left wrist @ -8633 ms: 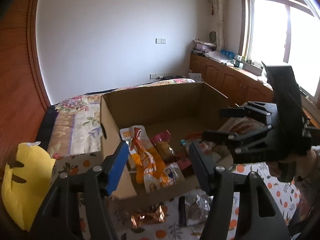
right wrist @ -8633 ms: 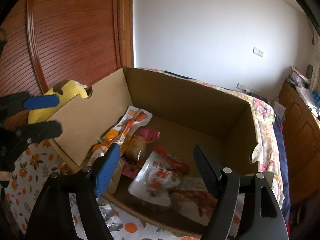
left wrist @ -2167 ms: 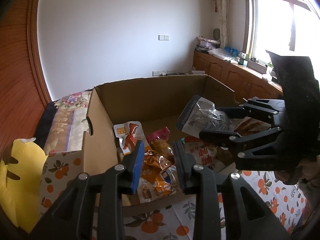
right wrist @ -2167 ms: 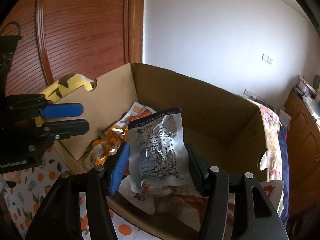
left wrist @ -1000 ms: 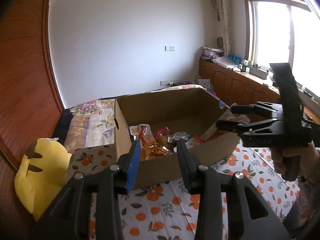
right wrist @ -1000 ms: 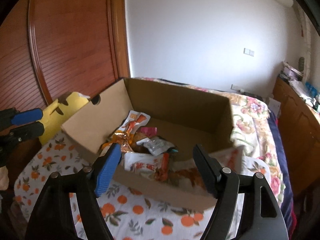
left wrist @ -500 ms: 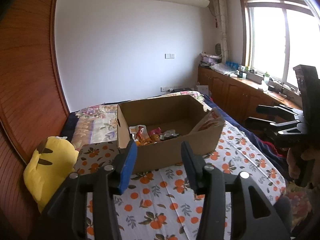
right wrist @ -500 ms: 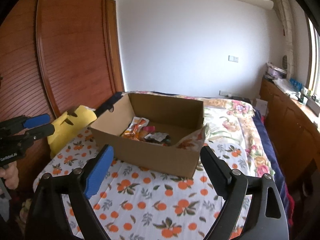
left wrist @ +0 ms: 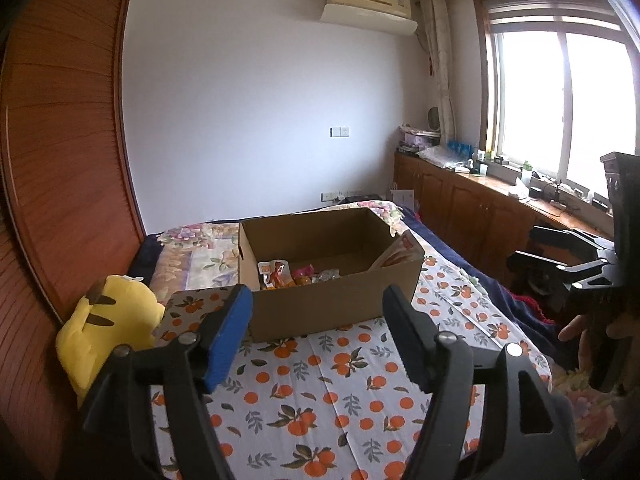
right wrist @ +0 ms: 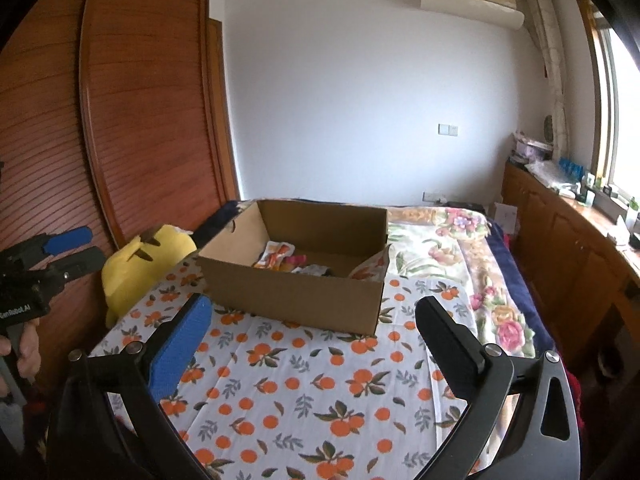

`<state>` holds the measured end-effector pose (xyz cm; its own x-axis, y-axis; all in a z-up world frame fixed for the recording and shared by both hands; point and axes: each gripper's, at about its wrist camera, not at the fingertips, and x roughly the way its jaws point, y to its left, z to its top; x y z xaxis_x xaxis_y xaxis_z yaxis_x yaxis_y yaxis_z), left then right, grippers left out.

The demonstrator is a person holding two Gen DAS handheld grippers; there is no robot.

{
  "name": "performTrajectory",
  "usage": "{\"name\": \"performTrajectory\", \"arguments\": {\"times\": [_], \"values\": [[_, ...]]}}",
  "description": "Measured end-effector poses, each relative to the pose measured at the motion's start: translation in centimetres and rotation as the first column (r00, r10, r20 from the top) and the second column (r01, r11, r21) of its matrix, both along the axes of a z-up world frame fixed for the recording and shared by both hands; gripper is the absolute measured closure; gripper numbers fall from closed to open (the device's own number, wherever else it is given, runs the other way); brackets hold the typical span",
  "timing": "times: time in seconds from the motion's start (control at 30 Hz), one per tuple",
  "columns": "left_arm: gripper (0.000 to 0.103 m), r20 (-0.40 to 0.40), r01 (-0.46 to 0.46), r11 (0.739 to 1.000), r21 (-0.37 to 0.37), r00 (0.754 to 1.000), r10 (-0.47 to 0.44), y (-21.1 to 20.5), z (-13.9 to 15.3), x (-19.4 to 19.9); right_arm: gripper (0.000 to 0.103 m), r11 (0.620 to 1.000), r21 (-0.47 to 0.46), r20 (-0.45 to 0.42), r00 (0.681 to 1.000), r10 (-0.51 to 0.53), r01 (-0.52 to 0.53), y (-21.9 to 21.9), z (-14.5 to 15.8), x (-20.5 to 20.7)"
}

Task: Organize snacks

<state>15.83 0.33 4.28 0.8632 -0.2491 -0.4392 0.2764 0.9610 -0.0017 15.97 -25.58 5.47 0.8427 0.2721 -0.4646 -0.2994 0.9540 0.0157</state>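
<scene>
A: Nearest the lens, the left gripper [left wrist: 318, 330] is hanging with its jaws spread wide and nothing between them, and the right gripper [right wrist: 310, 340] is doing the same, jaws well apart and empty.

B: Below them the orange-print bedspread [right wrist: 304, 392] is showing no loose packets in either view. So I'm judging the sorting is about finished.

A: Agreed. If anything is left, the smart play is scanning the spread's edges first, then keeping the jaws wide until a packet sits squarely between the pads.

B: Farther out, the cardboard box [left wrist: 332, 304] is sitting on the bed, well beyond both sets of fingertips and centred ahead of them.

A: And the snacks [left wrist: 298, 274] are lying inside it, bunched toward its left side, with a larger pouch [left wrist: 398, 254] leaning against the right wall.

B: Beside the box, to the left, a yellow plush [right wrist: 144, 268] is resting by the wardrobe.
</scene>
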Motion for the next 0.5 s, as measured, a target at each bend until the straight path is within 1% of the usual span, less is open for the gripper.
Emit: {"name": "performTrajectory", "arguments": {"times": [0.1,0.2,0.27,0.3,0.33,0.37,0.5], "values": [[0.032,0.009,-0.015,1.0,0.018,1.0,0.015,0.0,0.1,-1.0,0.0,1.0,0.003,0.015,1.0,0.0,0.0,0.0,0.3,-1.3],[0.023,0.02,-0.02,1.0,0.021,1.0,0.019,0.0,0.2,-2.2,0.0,1.0,0.0,0.034,0.999,0.0,0.0,0.0,0.6,-2.5],[0.022,0.029,-0.026,0.999,0.02,0.999,0.025,-0.1,0.4,-3.0,0.0,1.0,0.011,0.053,0.999,0.0,-0.001,-0.3,0.9,-3.8],[0.019,0.031,-0.03,0.999,0.022,0.999,0.029,-0.3,0.4,-3.4,0.0,1.0,0.019,0.055,0.998,0.0,-0.001,-0.5,1.1,-4.2],[0.013,0.035,-0.033,0.999,0.023,0.999,0.032,-0.3,0.4,-3.8,0.0,1.0,0.025,0.059,0.998,0.002,-0.003,-0.6,1.2,-4.6],[0.01,0.04,-0.034,0.999,0.022,0.999,0.033,-0.4,0.5,-4.1,0.0,1.0,0.027,0.064,0.998,0.002,-0.004,-0.7,1.4,-4.9],[0.006,0.067,-0.03,0.999,0.026,0.997,0.028,-0.9,0.8,-5.7,0.0,0.999,0.032,0.091,0.996,-0.006,0.003,-1.3,2.3,-6.6]]}}
